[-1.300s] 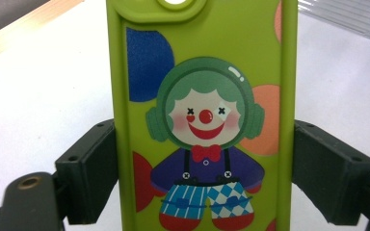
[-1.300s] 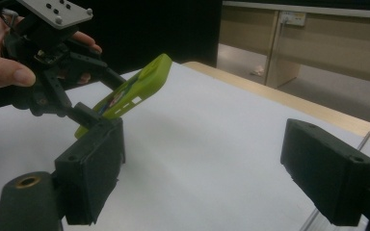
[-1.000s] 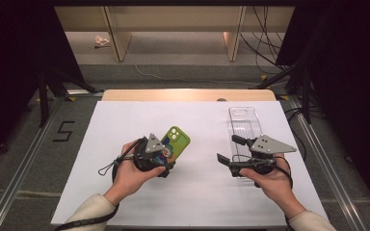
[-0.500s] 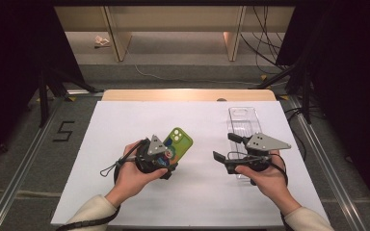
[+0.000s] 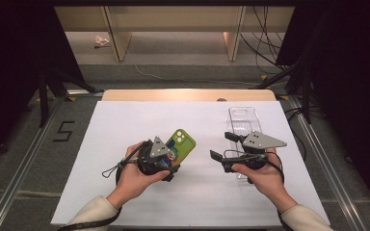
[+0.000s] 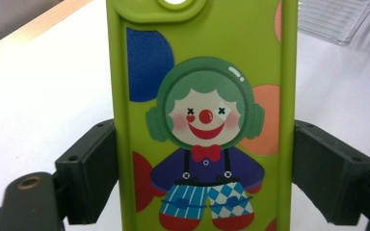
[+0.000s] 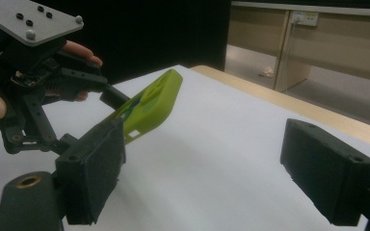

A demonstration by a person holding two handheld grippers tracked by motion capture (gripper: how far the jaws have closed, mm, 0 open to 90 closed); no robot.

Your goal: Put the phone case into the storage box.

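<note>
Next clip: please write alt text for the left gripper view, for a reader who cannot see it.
A lime-green phone case printed with a cartoon clown stands lengthwise between the left gripper's two black jaws, which clamp its long edges. Beneath it lies a white table; a clear plastic case lies at the upper right.

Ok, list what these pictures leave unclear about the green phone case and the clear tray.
- Green phone case: top and bottom cut off by the left gripper view's edges.
- Clear tray: near end hidden behind the right tool in the high view.
- Case's front side: faces away from every view.
</note>
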